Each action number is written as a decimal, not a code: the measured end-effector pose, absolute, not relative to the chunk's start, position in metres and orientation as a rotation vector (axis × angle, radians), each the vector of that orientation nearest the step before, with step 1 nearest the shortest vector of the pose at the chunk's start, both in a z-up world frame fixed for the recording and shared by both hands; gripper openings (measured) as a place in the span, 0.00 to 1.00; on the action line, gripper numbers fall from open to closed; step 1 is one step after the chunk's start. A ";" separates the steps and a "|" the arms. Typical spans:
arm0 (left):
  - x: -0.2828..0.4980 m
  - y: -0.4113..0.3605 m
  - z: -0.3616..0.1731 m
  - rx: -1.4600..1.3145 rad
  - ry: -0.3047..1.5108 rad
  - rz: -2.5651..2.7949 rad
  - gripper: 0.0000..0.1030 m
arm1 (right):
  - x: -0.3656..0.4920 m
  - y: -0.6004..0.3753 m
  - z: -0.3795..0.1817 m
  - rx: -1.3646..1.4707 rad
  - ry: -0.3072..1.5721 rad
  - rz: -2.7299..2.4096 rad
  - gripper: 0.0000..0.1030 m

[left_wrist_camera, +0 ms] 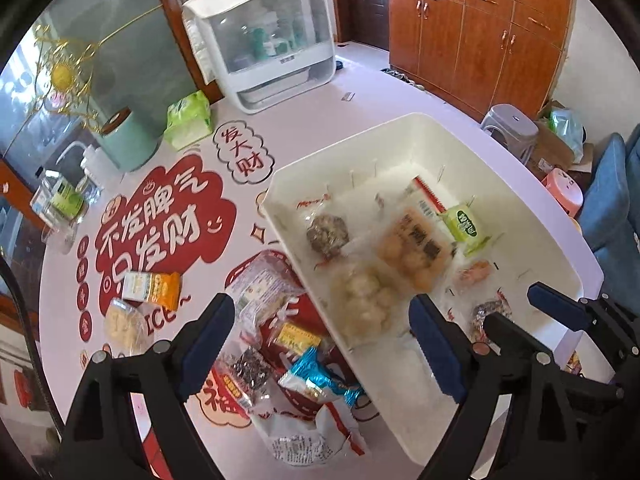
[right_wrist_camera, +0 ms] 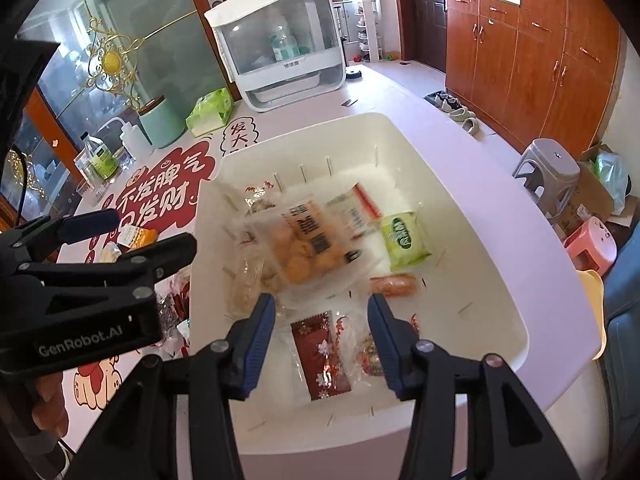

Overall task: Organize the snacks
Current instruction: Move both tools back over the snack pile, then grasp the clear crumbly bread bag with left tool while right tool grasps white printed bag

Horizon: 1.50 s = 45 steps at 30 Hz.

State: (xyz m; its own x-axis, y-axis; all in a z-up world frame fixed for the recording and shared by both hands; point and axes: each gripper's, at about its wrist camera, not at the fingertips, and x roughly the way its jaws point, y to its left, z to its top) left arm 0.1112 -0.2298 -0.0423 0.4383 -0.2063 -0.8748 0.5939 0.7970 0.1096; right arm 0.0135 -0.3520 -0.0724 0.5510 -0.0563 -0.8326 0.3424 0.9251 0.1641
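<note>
On the left of the table point(left_wrist_camera: 360, 80), the loose snacks lie near the white bin point(left_wrist_camera: 400, 128). Farthest left is a pale round cake in clear wrap point(left_wrist_camera: 125, 326), with a small orange and white box point(left_wrist_camera: 152, 287) just beyond it. Both look light; the box is stiff enough to pinch across its narrow sides, while the cake is likely crumbly and wants a soft hold at the wrap's edge.

The left claw point(left_wrist_camera: 322, 338) hangs over the pile beside the bin's near left wall, its jaws standing wide apart with nothing pressed between them. Below it lie a clear pack of dark seeds point(left_wrist_camera: 246, 372), a yellow packet point(left_wrist_camera: 298, 336), a shiny blue wrapper point(left_wrist_camera: 320, 380) and a white bag point(left_wrist_camera: 304, 436). These are thin, crinkly film packs, probably slippery, so a grip across the filled middle should hold better than one on a flat sealed end.

Further right, inside the bin, rest a big clear bag of golden puffs point(right_wrist_camera: 304, 248), a green packet point(right_wrist_camera: 404, 236) on its right, a small orange sausage point(right_wrist_camera: 394, 285) nearer, and a red foil packet point(right_wrist_camera: 322, 354) nearest. The puffs look fragile and the bag is soft.

The right claw point(right_wrist_camera: 322, 344) hovers just above the red foil packet, jaws parted on either side of it. Its pads do not press the foil, so it holds nothing.
</note>
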 end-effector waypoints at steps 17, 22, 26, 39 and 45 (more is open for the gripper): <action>0.105 -0.139 -0.040 0.370 1.036 -0.428 0.86 | 0.001 -0.322 -0.071 0.350 0.973 -0.262 0.47; 0.108 -0.095 -0.038 0.352 1.039 -0.388 0.86 | 0.001 -0.298 -0.067 0.343 0.969 -0.239 0.47; 0.113 -0.062 -0.038 0.345 1.044 -0.359 0.86 | 0.004 -0.273 -0.060 0.339 0.951 -0.196 0.47; 0.159 0.032 -0.045 0.429 1.029 -0.347 0.86 | 0.007 -0.214 -0.066 0.438 0.979 -0.167 0.49; 0.199 0.048 -0.056 0.482 1.051 -0.408 0.86 | 0.013 -0.189 -0.078 0.431 0.996 -0.116 0.49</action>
State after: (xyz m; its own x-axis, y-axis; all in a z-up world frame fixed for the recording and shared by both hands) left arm 0.1990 0.0484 -0.0560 0.4403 -0.0901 -0.8933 0.5363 0.8244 0.1812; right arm 0.0131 -0.1893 -0.0776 0.5456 0.0997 -0.8321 0.2886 0.9098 0.2982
